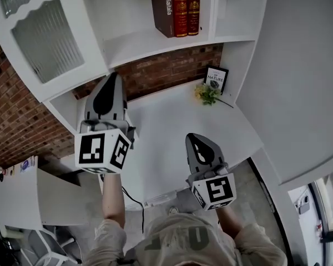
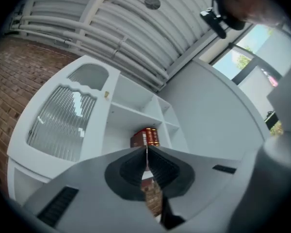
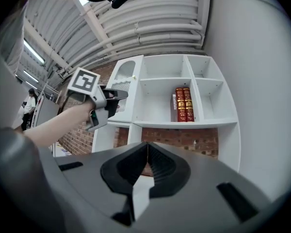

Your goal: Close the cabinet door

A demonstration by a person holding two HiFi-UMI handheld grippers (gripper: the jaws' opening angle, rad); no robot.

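A white cabinet (image 1: 127, 43) hangs over a desk, with open shelves in the middle. Its left door (image 1: 47, 37) has ribbed glass; whether it sits fully closed I cannot tell. A large plain white panel (image 1: 299, 65) stands out at the right, reaching toward me like an open door. My left gripper (image 1: 112, 77) is raised below the glass door's lower corner, jaws shut and empty (image 2: 146, 149). My right gripper (image 1: 192, 137) is lower, over the desk, also shut on nothing (image 3: 148, 143). In the right gripper view the left gripper (image 3: 120, 95) points at the glass door (image 3: 123, 79).
Three books (image 1: 177, 7) stand on the middle shelf. A small framed card (image 1: 216, 77) and a yellow flower sprig (image 1: 207, 95) sit at the back of the white desk top (image 1: 161, 148). A brick wall (image 1: 14, 115) runs behind; a grey table (image 1: 28, 195) is at lower left.
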